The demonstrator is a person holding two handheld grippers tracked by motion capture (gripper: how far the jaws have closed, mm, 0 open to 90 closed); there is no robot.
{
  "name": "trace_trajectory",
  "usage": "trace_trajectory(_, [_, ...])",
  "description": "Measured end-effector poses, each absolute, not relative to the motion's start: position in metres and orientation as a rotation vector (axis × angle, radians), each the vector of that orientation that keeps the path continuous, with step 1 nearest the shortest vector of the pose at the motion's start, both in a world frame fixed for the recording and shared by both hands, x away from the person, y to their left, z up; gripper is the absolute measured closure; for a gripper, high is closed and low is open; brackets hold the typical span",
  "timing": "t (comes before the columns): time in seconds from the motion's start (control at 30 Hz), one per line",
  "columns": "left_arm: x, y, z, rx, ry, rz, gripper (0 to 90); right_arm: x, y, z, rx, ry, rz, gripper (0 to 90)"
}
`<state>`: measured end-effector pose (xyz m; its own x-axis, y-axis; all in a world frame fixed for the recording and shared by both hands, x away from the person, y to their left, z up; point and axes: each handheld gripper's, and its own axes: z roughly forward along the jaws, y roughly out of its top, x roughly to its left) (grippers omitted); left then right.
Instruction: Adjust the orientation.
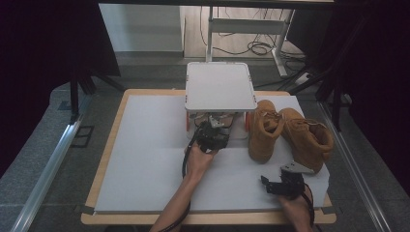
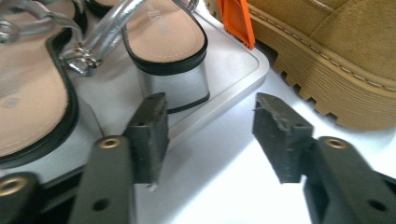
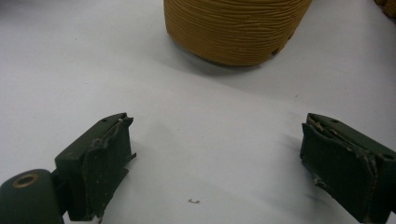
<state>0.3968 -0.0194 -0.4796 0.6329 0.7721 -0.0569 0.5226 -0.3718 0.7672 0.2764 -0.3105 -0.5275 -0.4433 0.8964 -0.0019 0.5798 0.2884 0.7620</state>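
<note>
White mat (image 1: 145,159) over the table, dim room behind. Silver block-heel sandal (image 2: 163,51) sat on bottom shelf (image 2: 233,79) of a small white rack (image 1: 220,87). L gripper (image 1: 211,137) at the shelf edge, jaws apart, heel just ahead, prob. lined up to grab it. Tan boots (image 1: 290,135) stood just right of the rack. R gripper (image 1: 283,186) near the front edge, jaws wide, nothing held, likely parked.

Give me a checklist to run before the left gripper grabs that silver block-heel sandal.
1. Left gripper open: ok.
2. Sandal heel between the jaws: not ok; it lies ahead, nearer the left jaw.
3. Sandals resting on the rack's lower shelf: ok.
4. Tan boot clear of the right jaw: ok, though close.
5. Right gripper out of the way: ok, open near the table's front edge.
</note>
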Motion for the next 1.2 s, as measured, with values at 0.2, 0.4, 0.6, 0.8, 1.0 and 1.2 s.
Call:
trace_trajectory(0.2, [0.390,-0.010,-0.478,2.071,0.989,0.404,36.0,0.276,-0.311,-0.527,1.322,2.131,0.983,8.8])
trace_trajectory(0.4, [0.386,-0.002,-0.478,2.072,0.966,0.369,29.5,0.276,-0.311,-0.527,1.321,2.131,0.983,8.8])
trace_trajectory(0.6, [0.380,0.008,-0.480,2.072,0.951,0.342,23.3,0.276,-0.311,-0.527,1.322,2.131,0.983,8.8])
trace_trajectory(0.8, [0.374,0.017,-0.480,2.077,0.942,0.314,17.9,0.276,-0.311,-0.527,1.321,2.131,0.983,8.8])
trace_trajectory(1.0, [0.368,0.024,-0.480,2.093,0.935,0.296,14.1,0.276,-0.311,-0.527,1.321,2.131,0.983,8.8])
trace_trajectory(1.2, [0.363,0.031,-0.483,2.099,0.939,0.287,13.8,0.276,-0.311,-0.527,1.321,2.131,0.983,8.8])
